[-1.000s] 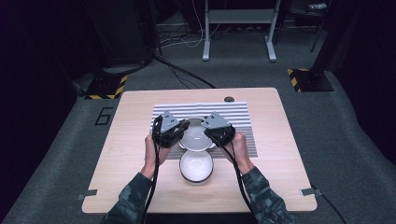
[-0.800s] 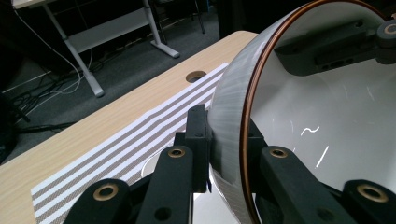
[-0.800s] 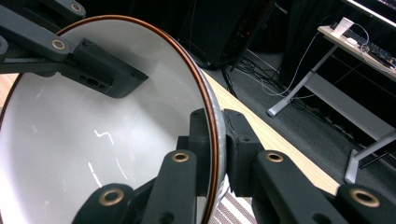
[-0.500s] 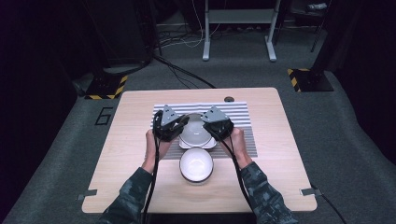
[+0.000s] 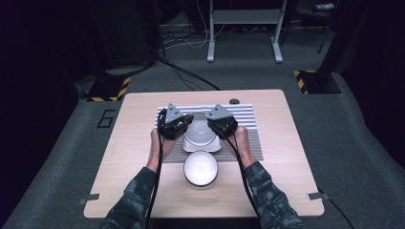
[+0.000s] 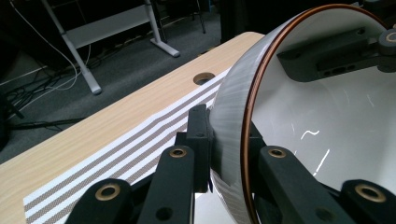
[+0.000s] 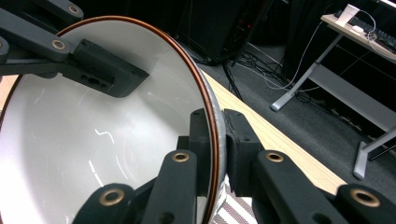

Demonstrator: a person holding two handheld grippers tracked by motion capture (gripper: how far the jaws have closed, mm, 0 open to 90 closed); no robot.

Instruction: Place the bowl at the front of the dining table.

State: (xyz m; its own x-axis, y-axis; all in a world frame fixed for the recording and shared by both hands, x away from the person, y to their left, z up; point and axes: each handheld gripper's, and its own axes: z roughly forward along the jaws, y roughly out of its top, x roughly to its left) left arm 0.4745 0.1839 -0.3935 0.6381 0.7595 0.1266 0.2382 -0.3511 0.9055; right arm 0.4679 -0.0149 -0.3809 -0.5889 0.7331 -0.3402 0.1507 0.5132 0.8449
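A white bowl with a thin brown rim (image 5: 199,134) hangs over the grey-and-white striped mat (image 5: 248,119), held from both sides. My left gripper (image 5: 174,124) is shut on its left rim, and my right gripper (image 5: 222,123) is shut on its right rim. In the left gripper view the bowl's wall (image 6: 327,130) sits between the jaws of the left gripper (image 6: 227,140), with one pad inside and one outside. The right gripper view shows the same pinch by the right gripper (image 7: 218,140) on the bowl (image 7: 93,140).
A second white bowl (image 5: 201,168) stands on the wooden table (image 5: 133,157) just in front of the mat, between the person's forearms. A round cable hole (image 5: 234,101) lies at the table's far edge. Desk legs and cables (image 5: 210,43) are on the floor beyond.
Both grippers have carried the bowl a little away from the person, farther over the striped mat. The second bowl has stayed where it was.
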